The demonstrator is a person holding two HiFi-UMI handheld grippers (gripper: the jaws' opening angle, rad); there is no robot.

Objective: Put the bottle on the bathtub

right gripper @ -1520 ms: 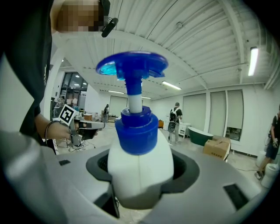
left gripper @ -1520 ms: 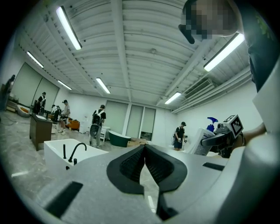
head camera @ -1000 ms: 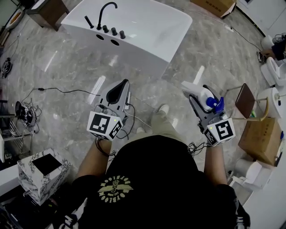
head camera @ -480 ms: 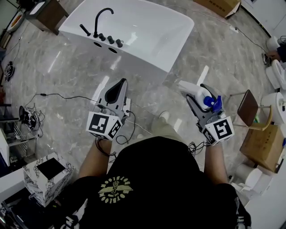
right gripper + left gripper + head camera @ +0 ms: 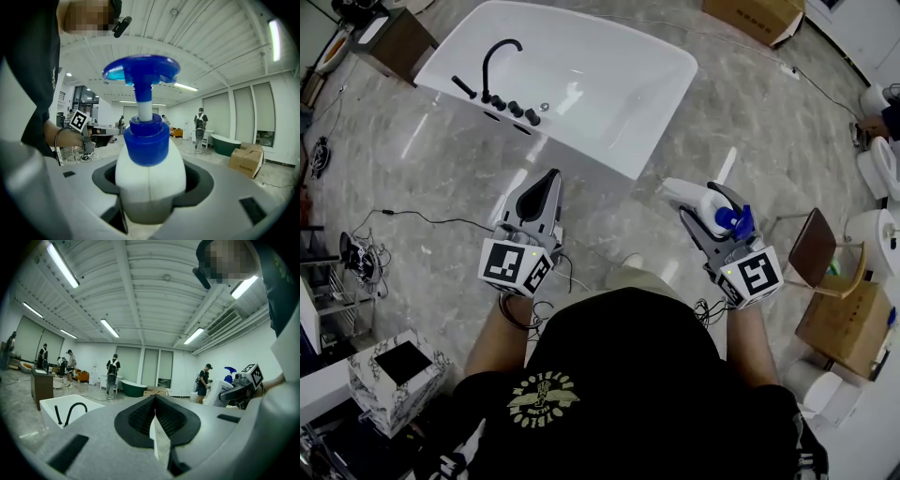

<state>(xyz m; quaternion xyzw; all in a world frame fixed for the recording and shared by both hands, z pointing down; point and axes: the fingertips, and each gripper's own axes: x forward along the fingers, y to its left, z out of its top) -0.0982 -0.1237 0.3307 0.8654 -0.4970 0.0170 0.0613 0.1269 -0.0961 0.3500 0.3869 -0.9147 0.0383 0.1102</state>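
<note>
Bottle [image 5: 684, 193] clamped in right gripper [image 5: 698, 200], well apart from bathtub [image 5: 592, 150].
Left gripper [image 5: 542, 186] clenched, empty; more of bathtub showing than a second ago.

Head view: looks steeply down from above the person's shoulders. Left gripper [image 5: 551, 176] and right gripper [image 5: 698, 199] are near, the bathtub [image 5: 609, 94] farther ahead.

Left gripper view: low, tilted upward along its own jaws. Shares the bathtub and the right gripper with the head view.

Right gripper view: pump bottle [image 5: 149, 173] very close at centre, left gripper at left.
</note>
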